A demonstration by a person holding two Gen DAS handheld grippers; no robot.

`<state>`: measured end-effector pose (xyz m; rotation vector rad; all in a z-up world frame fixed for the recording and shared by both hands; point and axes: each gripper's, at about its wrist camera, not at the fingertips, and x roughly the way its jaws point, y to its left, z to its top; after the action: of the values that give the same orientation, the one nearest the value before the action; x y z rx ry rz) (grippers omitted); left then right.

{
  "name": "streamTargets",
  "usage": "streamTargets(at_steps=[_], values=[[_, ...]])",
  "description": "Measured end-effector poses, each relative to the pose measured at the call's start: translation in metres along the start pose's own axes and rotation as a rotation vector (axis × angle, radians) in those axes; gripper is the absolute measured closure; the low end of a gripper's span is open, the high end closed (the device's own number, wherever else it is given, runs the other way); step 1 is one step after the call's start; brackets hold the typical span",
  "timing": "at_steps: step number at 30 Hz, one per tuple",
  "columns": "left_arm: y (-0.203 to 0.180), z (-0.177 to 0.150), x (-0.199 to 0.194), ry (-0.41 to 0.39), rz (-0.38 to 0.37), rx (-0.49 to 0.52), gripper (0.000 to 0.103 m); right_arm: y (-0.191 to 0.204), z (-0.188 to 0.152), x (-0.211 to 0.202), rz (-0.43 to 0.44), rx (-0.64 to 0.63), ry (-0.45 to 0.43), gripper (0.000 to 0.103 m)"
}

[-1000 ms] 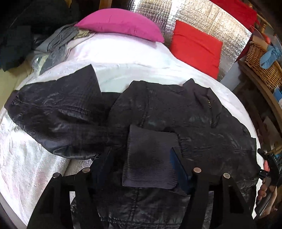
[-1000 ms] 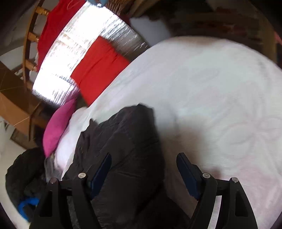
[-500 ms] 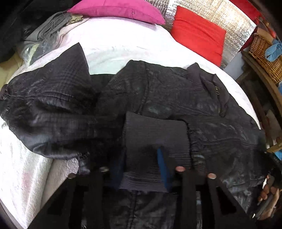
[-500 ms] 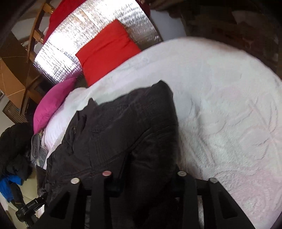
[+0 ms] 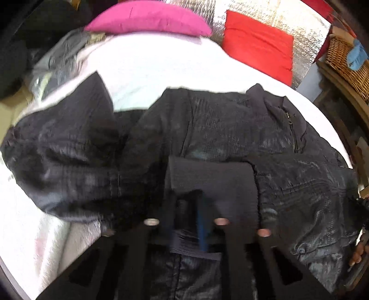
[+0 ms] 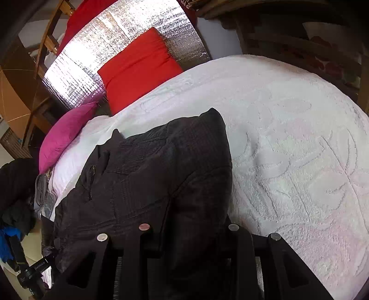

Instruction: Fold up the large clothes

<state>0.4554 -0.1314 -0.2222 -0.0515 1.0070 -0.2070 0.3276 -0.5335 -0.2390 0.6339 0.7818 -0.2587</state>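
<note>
A black quilted jacket (image 5: 219, 129) lies spread on a white bedspread (image 5: 156, 69). One sleeve is folded over its front, with the ribbed cuff (image 5: 212, 182) toward me. My left gripper (image 5: 191, 221) is shut on the near edge of that cuff. In the right wrist view the jacket (image 6: 143, 175) lies at the left of the bedspread (image 6: 299, 150). My right gripper (image 6: 189, 230) is shut on the jacket's near right edge, whose fabric bunches between the jaws and hides the fingertips.
A pink pillow (image 5: 147, 20) and a red pillow (image 5: 258, 43) lean on a silver foil panel (image 5: 306, 30) at the head of the bed. Grey clothes (image 5: 62, 55) lie at far left. A wicker basket (image 5: 346, 55) stands on a shelf at right.
Both grippers have closed: the left on the ribbed cuff, the right on the jacket's right edge. The left view has shifted slightly and is blurred.
</note>
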Motion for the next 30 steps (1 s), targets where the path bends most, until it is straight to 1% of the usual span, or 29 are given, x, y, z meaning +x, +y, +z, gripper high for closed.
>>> streamTargets(at_steps=[4, 5, 8, 9, 10, 12, 13, 14, 15, 16, 18, 19, 20, 21, 22, 23, 24, 25, 27, 28, 29, 30], values=[[-0.001, 0.007, -0.016, -0.071, -0.010, -0.014, 0.093, -0.001, 0.001, -0.004, 0.009, 0.021, -0.019, 0.072], [0.000, 0.011, -0.023, -0.099, -0.004, -0.013, 0.093, 0.001, 0.001, -0.009, 0.016, 0.023, -0.037, 0.072], [0.001, 0.017, -0.047, -0.220, 0.022, 0.007, 0.094, 0.007, 0.002, -0.022, 0.050, 0.022, -0.085, 0.072], [0.002, 0.018, -0.049, -0.232, 0.037, 0.014, 0.094, 0.009, 0.002, -0.026, 0.056, 0.020, -0.098, 0.072], [0.002, 0.019, -0.046, -0.219, 0.056, 0.024, 0.094, 0.010, 0.002, -0.027, 0.055, 0.019, -0.104, 0.072], [0.002, 0.015, -0.031, -0.165, 0.107, 0.035, 0.094, 0.009, 0.001, -0.022, 0.039, 0.022, -0.089, 0.072], [0.003, 0.013, -0.020, -0.119, 0.127, 0.037, 0.094, 0.006, 0.000, -0.016, 0.018, 0.027, -0.070, 0.072], [0.006, 0.011, -0.011, -0.066, 0.126, 0.033, 0.094, 0.003, -0.001, -0.012, 0.001, 0.031, -0.055, 0.072], [0.006, 0.010, -0.004, -0.036, 0.125, 0.029, 0.094, -0.001, -0.003, -0.005, -0.022, 0.037, -0.028, 0.072], [0.007, 0.009, 0.001, -0.014, 0.127, 0.026, 0.094, -0.004, -0.003, -0.001, -0.026, 0.042, -0.010, 0.072], [0.008, 0.011, -0.002, -0.013, 0.125, 0.025, 0.093, -0.006, -0.002, -0.001, -0.021, 0.063, 0.008, 0.071], [0.009, 0.013, -0.005, -0.014, 0.112, 0.015, 0.093, -0.005, 0.000, -0.004, -0.022, 0.072, 0.016, 0.068], [0.010, 0.014, -0.008, -0.011, 0.095, 0.001, 0.089, -0.003, 0.003, -0.008, -0.033, 0.079, 0.027, 0.056], [0.011, 0.014, -0.010, -0.005, 0.079, -0.008, 0.086, -0.002, 0.004, -0.011, -0.040, 0.083, 0.031, 0.030], [0.010, 0.014, -0.011, 0.000, 0.067, -0.014, 0.077, 0.001, 0.005, -0.016, -0.046, 0.084, 0.021, 0.023], [0.011, 0.015, -0.014, 0.007, 0.046, -0.026, 0.062, 0.005, 0.006, -0.026, -0.051, 0.075, -0.020, 0.021], [0.011, 0.015, -0.017, 0.004, 0.035, -0.032, 0.055, 0.008, 0.006, -0.034, -0.067, 0.059, -0.054, 0.021], [0.012, 0.015, -0.023, -0.010, 0.026, -0.037, 0.049, 0.015, 0.008, -0.044, -0.100, 0.029, -0.092, 0.021], [0.014, 0.014, -0.040, -0.062, 0.024, -0.035, 0.048, 0.026, 0.008, -0.063, -0.137, -0.022, -0.164, 0.021], [0.014, 0.014, -0.050, -0.094, 0.023, -0.037, 0.046, 0.032, 0.007, -0.072, -0.128, -0.037, -0.198, 0.021], [0.018, 0.015, -0.060, -0.126, 0.022, -0.048, 0.039, 0.038, 0.004, -0.079, -0.099, -0.050, -0.218, 0.021], [0.025, 0.016, -0.064, -0.147, 0.022, -0.061, 0.035, 0.044, 0.003, -0.082, -0.068, -0.062, -0.220, 0.021]])
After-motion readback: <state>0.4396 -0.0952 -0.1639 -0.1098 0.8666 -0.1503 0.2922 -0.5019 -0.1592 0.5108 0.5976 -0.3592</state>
